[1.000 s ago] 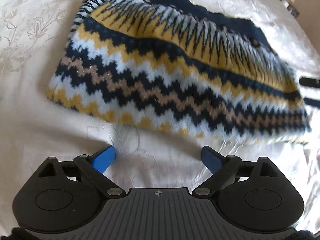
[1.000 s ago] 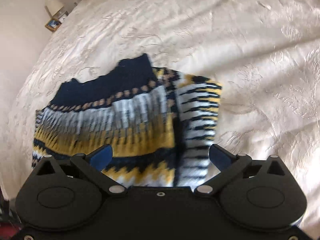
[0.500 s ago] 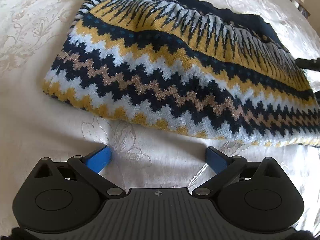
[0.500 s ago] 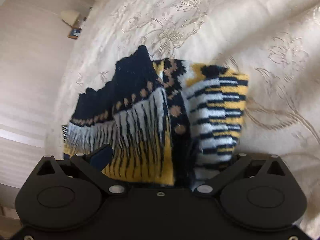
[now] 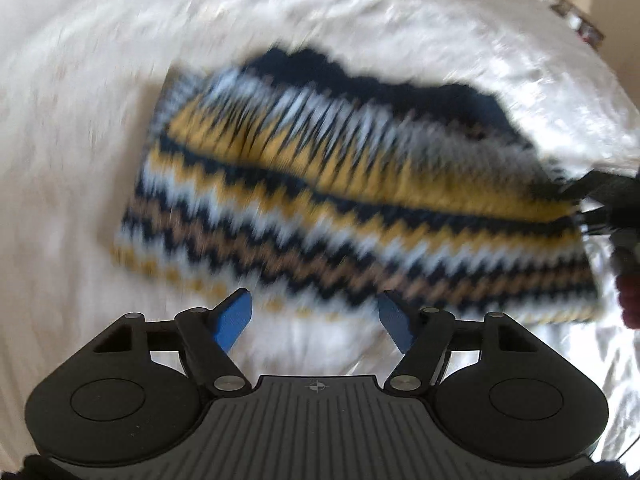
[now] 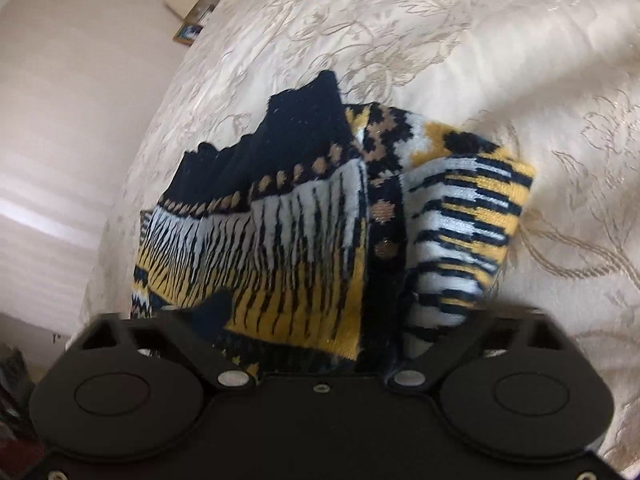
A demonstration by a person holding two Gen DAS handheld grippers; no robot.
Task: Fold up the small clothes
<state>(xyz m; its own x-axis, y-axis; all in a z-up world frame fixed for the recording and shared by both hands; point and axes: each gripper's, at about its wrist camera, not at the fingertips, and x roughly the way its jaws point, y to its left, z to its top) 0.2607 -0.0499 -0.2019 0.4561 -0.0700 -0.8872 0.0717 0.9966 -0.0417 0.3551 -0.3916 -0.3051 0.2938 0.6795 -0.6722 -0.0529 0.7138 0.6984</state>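
Since a moment ago, the left gripper [image 5: 314,322] has drawn back and risen, so the knitted sweater [image 5: 344,200] looks smaller and badly blurred. It lies folded on the cream embroidered bedspread [image 5: 72,168], just ahead of the left gripper's blue fingers [image 5: 232,320], which stand wide apart and hold nothing. The right gripper [image 6: 320,344] sits at the sweater's far end with knit bunched between its arms; its fingertips are buried, so I cannot tell whether they grip. A small framed picture [image 6: 188,34] stands beyond the bed.
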